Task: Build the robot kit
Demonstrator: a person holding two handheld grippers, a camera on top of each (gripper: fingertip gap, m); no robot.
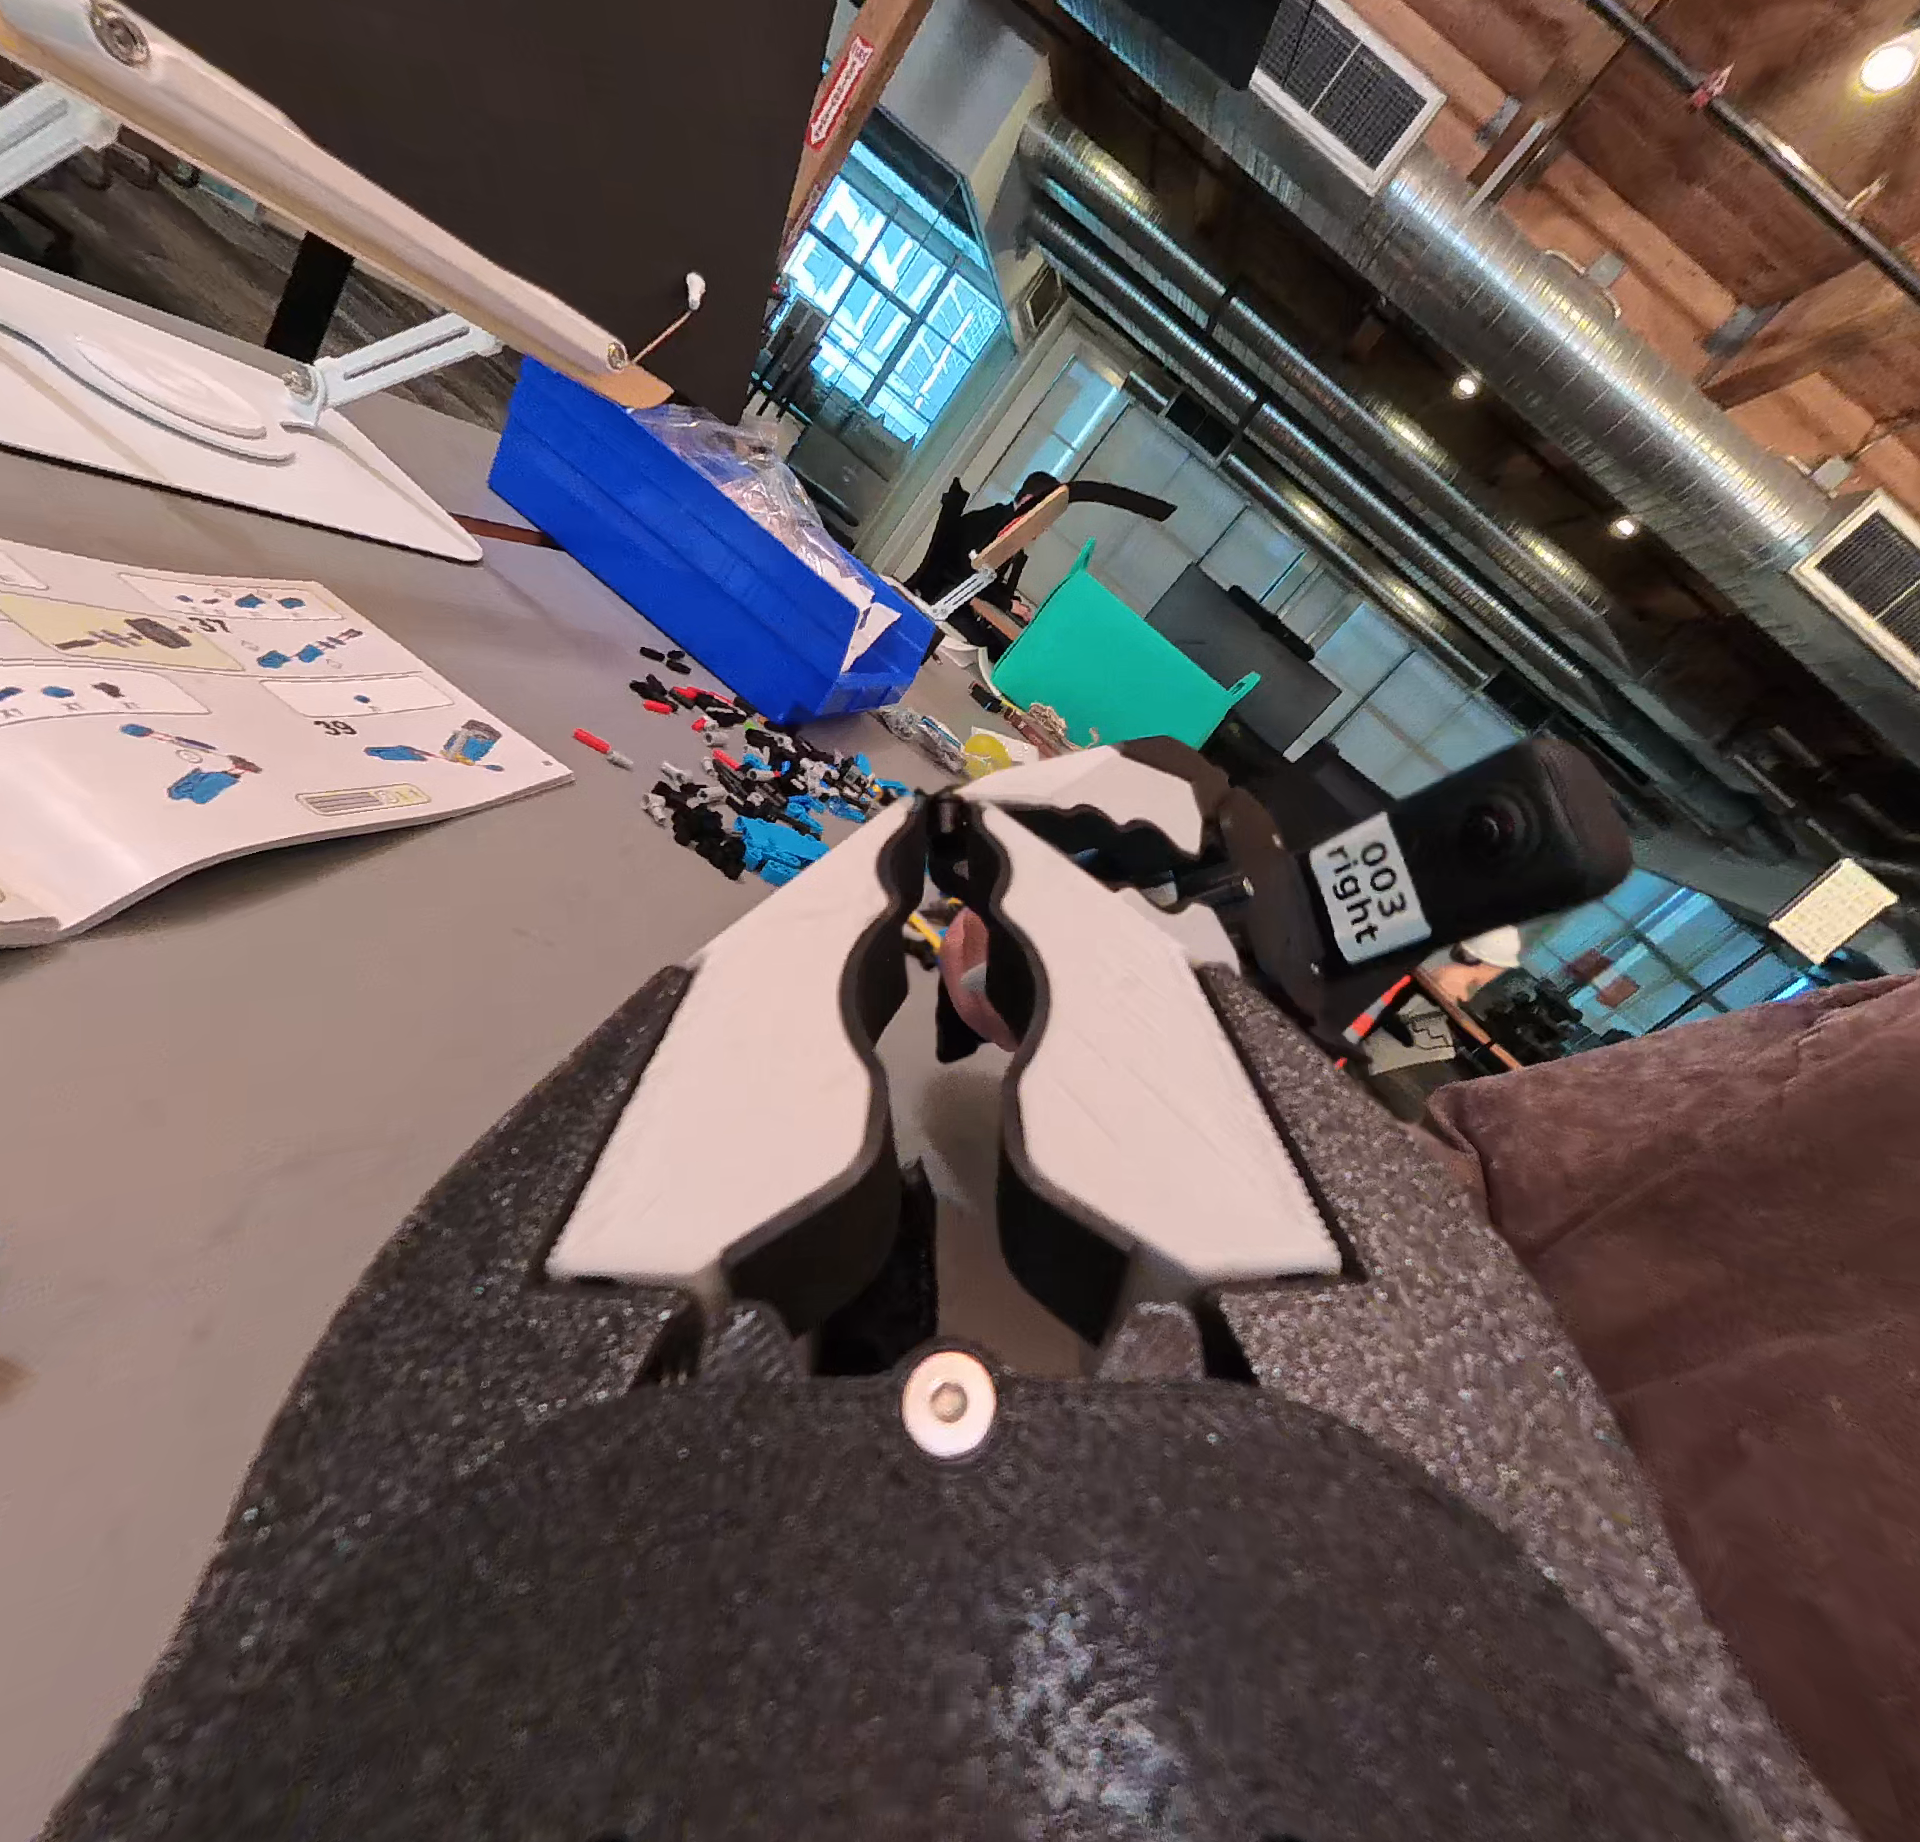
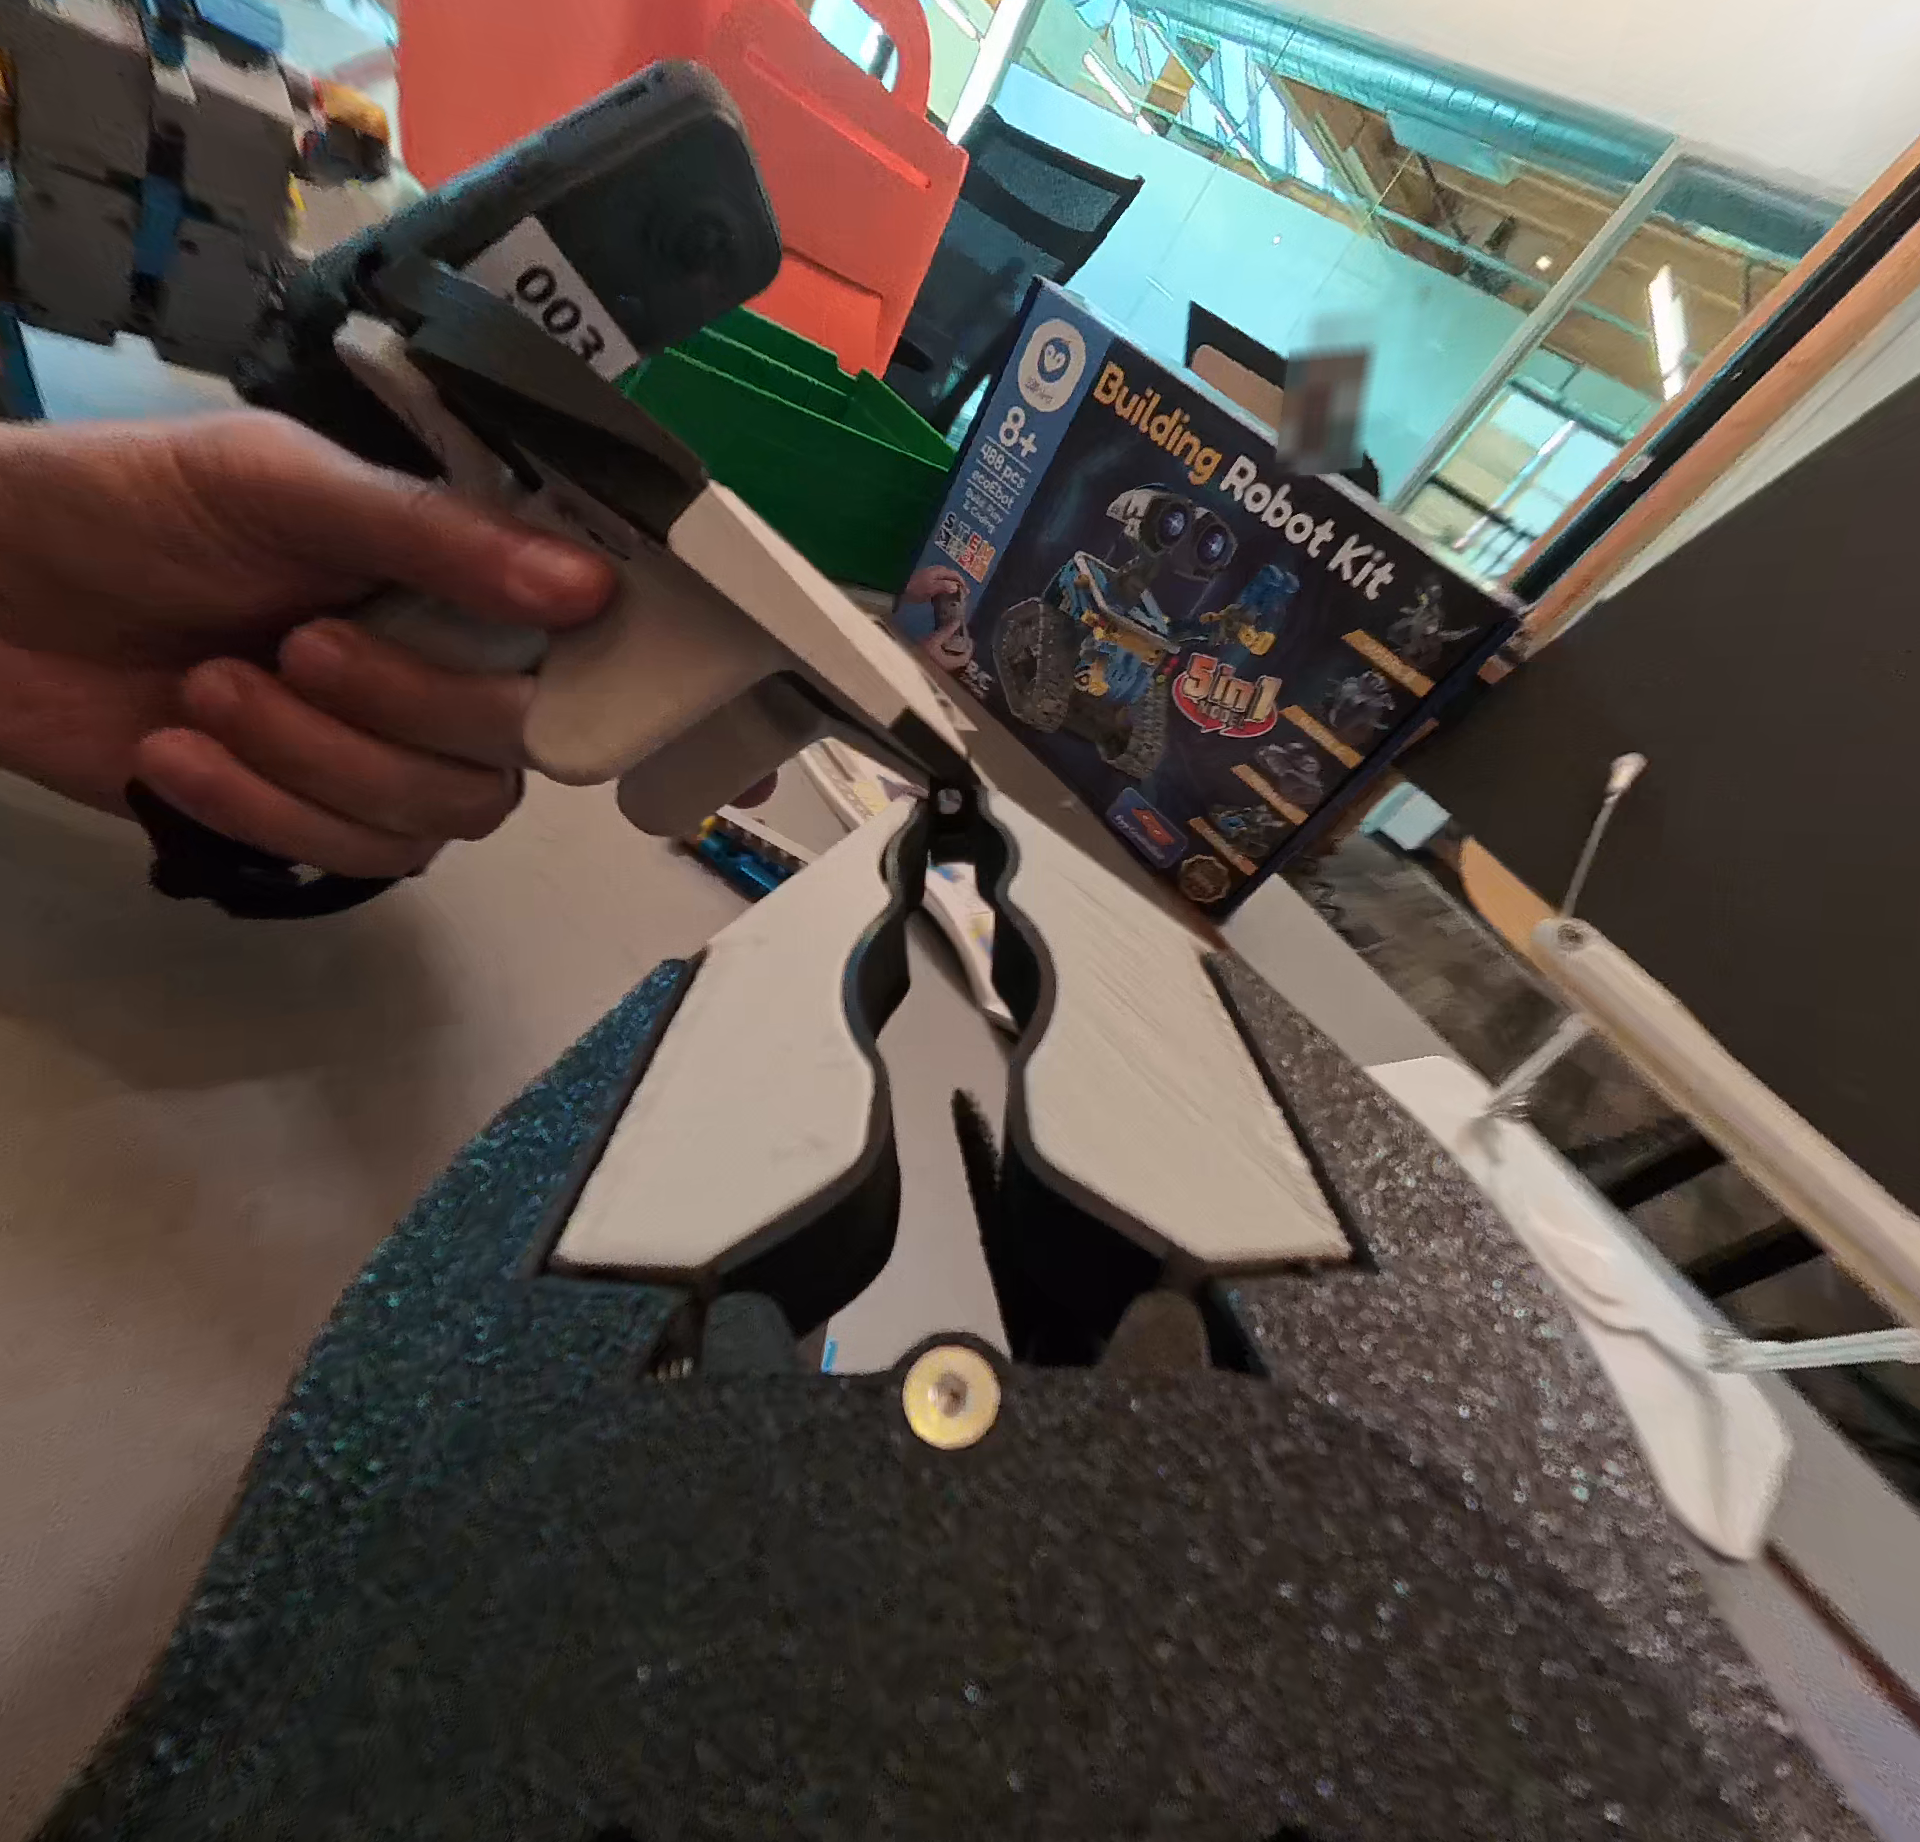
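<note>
Left wrist view: blue bin (image 1: pixel 717 587), right view: kit box (image 2: pixel 1205 649), claws perhaps pinching.

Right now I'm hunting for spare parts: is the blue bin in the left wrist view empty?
No, the blue bin holds crumpled clear plastic bags.

The left hand-held gripper (image 1: pixel 940 816) has pale grey fingers edged in black on a speckled black body. The table (image 1: pixel 312 1065) is plain grey. A bin (image 1: pixel 686 556) is bright blue, another bin (image 1: pixel 1101 665) teal green. Loose small parts (image 1: pixel 769 805) are black, blue, red and grey. The booklet (image 1: pixel 239 712) is white with blue drawings. The kit box (image 2: pixel 1195 629) is dark blue with yellow and white lettering; a folded carton (image 2: pixel 665 130) is orange-red.
</note>
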